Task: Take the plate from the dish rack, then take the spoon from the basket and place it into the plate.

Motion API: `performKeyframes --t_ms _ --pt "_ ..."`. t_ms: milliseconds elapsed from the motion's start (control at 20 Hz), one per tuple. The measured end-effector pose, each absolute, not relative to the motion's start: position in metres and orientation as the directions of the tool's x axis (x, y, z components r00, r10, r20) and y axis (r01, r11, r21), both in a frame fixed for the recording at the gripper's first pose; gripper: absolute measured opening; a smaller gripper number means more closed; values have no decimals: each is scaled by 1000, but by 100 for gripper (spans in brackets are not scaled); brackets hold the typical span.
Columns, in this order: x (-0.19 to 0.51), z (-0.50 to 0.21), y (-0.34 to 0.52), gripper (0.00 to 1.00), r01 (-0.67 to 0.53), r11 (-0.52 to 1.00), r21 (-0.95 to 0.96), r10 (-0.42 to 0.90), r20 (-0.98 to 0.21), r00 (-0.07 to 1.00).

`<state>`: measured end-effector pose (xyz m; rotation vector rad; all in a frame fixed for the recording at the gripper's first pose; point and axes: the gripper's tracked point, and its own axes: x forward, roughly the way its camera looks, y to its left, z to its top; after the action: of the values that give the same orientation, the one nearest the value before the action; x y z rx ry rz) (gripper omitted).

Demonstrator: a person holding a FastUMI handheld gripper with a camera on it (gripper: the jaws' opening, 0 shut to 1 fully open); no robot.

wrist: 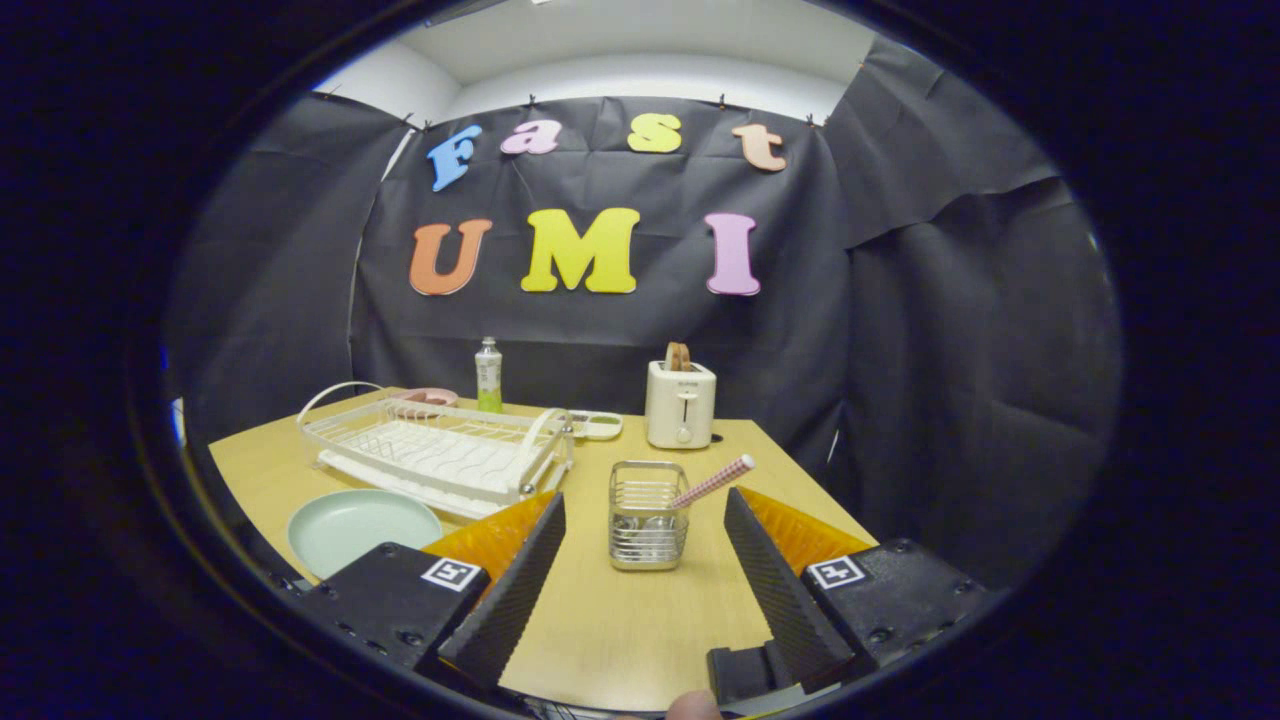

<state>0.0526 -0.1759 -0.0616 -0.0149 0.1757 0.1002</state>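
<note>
Jaws spread wide, empty; wire basket [648, 515] at lower centre. Close on the spoon's pink checked handle [714, 481], lift straight, avoid the rim.

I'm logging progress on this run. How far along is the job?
Done: the plate lies on the table beside the dish rack. In hand: the gripper is open, empty, its fingers flanking the basket. Left: lifting the spoon from the basket into the plate.
</note>
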Motion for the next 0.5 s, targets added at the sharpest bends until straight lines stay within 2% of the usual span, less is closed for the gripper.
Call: performKeyframes --t_ms 200,450,500 --pt "93 -72 -189 100 -111 990 87 126 -198 972" --pt "142 -85 -194 82 -117 981 157 154 -250 956" --pt "147 -89 -193 76 -124 978 165 165 -260 952"
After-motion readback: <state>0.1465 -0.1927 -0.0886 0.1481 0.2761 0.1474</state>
